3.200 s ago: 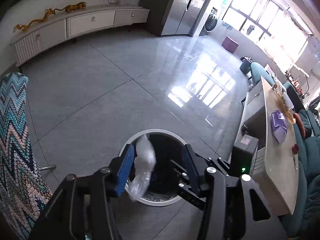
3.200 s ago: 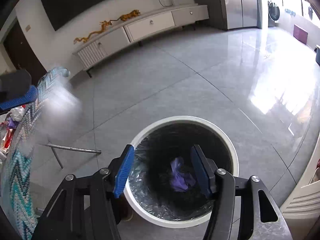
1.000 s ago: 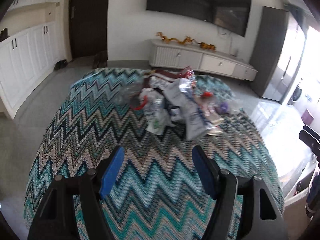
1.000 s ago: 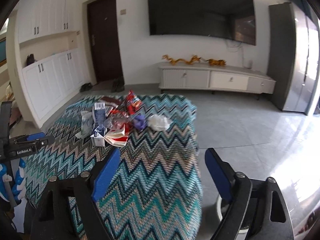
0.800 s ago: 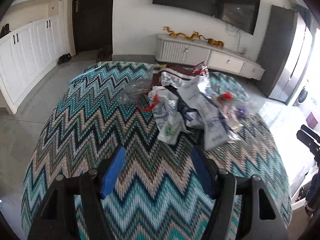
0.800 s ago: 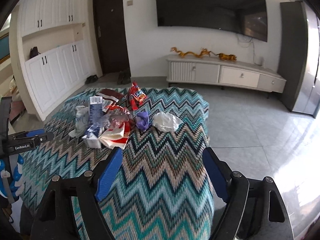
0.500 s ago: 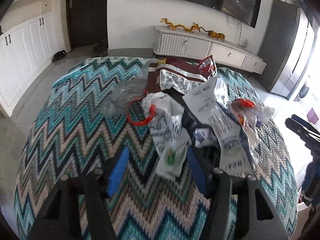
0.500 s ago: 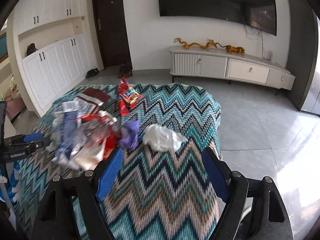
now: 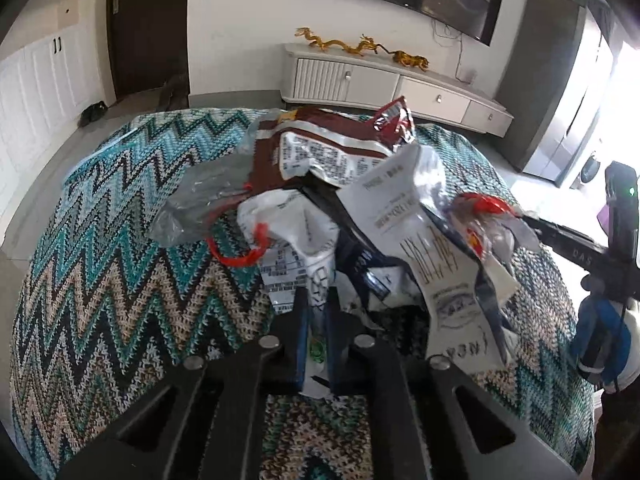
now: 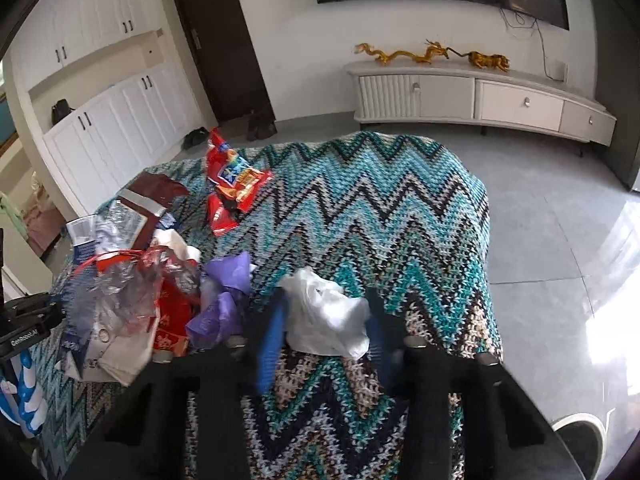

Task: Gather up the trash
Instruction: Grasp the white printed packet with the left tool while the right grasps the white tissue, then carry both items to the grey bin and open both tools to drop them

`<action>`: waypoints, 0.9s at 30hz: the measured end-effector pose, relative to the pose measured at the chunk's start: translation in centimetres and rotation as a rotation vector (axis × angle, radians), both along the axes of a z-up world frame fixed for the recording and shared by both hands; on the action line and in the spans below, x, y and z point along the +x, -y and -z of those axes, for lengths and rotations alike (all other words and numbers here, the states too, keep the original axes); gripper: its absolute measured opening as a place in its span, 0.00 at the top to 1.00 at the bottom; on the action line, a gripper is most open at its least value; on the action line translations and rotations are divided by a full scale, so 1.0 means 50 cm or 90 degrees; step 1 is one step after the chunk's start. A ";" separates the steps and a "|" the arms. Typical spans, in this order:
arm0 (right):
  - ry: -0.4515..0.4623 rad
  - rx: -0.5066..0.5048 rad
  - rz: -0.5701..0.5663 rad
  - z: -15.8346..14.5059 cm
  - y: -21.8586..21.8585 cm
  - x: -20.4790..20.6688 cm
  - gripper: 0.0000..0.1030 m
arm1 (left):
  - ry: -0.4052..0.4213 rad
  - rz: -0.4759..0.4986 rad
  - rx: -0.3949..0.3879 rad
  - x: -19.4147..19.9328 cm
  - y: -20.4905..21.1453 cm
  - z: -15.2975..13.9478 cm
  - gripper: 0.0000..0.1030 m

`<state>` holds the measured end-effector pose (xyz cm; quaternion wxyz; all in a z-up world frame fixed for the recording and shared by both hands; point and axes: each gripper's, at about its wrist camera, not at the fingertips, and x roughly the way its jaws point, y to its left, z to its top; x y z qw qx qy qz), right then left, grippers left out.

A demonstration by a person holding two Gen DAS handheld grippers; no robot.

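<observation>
A pile of trash lies on a table with a zigzag cloth (image 9: 100, 280). My left gripper (image 9: 318, 312) is shut on a white printed wrapper (image 9: 296, 240) at the near edge of the pile. Behind it lie a brown snack bag (image 9: 320, 148), a white bag with dark print (image 9: 424, 248) and a clear plastic bag (image 9: 200, 208). My right gripper (image 10: 326, 320) is open, its jaws on either side of a crumpled white plastic bag (image 10: 326, 318) on the cloth (image 10: 380, 216). A purple wrapper (image 10: 224, 296) lies just left of it.
A red snack bag (image 10: 232, 184) lies further back on the table. A white bin rim (image 10: 580, 432) shows on the floor at bottom right. A low white cabinet (image 10: 480, 100) stands along the far wall. The right gripper also shows in the left wrist view (image 9: 612, 264).
Both grippers left the bin and came to the table. In the last half second the left one closed on the white wrapper; the right one moved down around the white plastic bag.
</observation>
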<state>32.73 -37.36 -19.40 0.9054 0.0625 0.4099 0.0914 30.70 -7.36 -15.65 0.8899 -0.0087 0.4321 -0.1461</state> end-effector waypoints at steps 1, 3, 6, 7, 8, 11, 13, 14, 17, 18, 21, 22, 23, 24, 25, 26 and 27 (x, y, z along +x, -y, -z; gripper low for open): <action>0.001 0.000 -0.003 -0.003 -0.002 -0.005 0.81 | 0.000 0.000 -0.002 -0.008 0.000 -0.002 0.95; 0.005 0.000 -0.007 -0.014 -0.007 -0.019 0.84 | 0.001 0.003 -0.014 -0.022 -0.004 -0.009 0.95; 0.013 0.002 -0.009 -0.034 -0.015 -0.048 0.86 | 0.008 0.003 -0.024 -0.046 -0.022 -0.025 0.96; 0.016 0.002 -0.010 -0.042 -0.017 -0.059 0.86 | 0.011 0.003 -0.026 -0.054 -0.027 -0.032 0.96; 0.020 0.003 -0.011 -0.050 -0.019 -0.068 0.86 | 0.015 0.003 -0.030 -0.065 -0.034 -0.039 0.96; 0.032 0.004 -0.017 -0.074 -0.031 -0.098 0.86 | 0.027 0.001 -0.041 -0.100 -0.053 -0.064 0.96; 0.041 0.008 -0.023 -0.092 -0.041 -0.124 0.86 | 0.037 0.000 -0.045 -0.127 -0.069 -0.082 0.96; 0.047 0.008 -0.027 -0.103 -0.047 -0.140 0.86 | 0.043 -0.001 -0.047 -0.138 -0.075 -0.092 0.96; 0.066 0.011 -0.037 -0.136 -0.065 -0.179 0.86 | 0.061 -0.009 -0.054 -0.183 -0.100 -0.126 0.96; 0.076 0.015 -0.040 -0.153 -0.072 -0.197 0.86 | 0.066 -0.012 -0.056 -0.196 -0.107 -0.137 0.96; 0.102 0.019 -0.048 -0.195 -0.085 -0.241 0.86 | 0.088 -0.019 -0.060 -0.235 -0.126 -0.173 0.96; 0.110 0.020 -0.050 -0.208 -0.086 -0.251 0.86 | 0.095 -0.020 -0.062 -0.250 -0.130 -0.183 0.96; 0.121 0.020 -0.051 -0.224 -0.087 -0.267 0.86 | 0.104 -0.020 -0.064 -0.263 -0.132 -0.197 0.96; 0.131 0.019 -0.052 -0.239 -0.088 -0.284 0.86 | 0.113 -0.019 -0.068 -0.277 -0.134 -0.213 0.96; 0.139 0.019 -0.051 -0.250 -0.087 -0.299 0.86 | 0.121 -0.017 -0.070 -0.285 -0.134 -0.224 0.96; 0.147 0.019 -0.049 -0.260 -0.084 -0.312 0.86 | 0.132 -0.011 -0.073 -0.302 -0.129 -0.243 0.96; 0.157 0.018 -0.046 -0.273 -0.079 -0.329 0.86 | 0.141 -0.005 -0.075 -0.314 -0.122 -0.257 0.96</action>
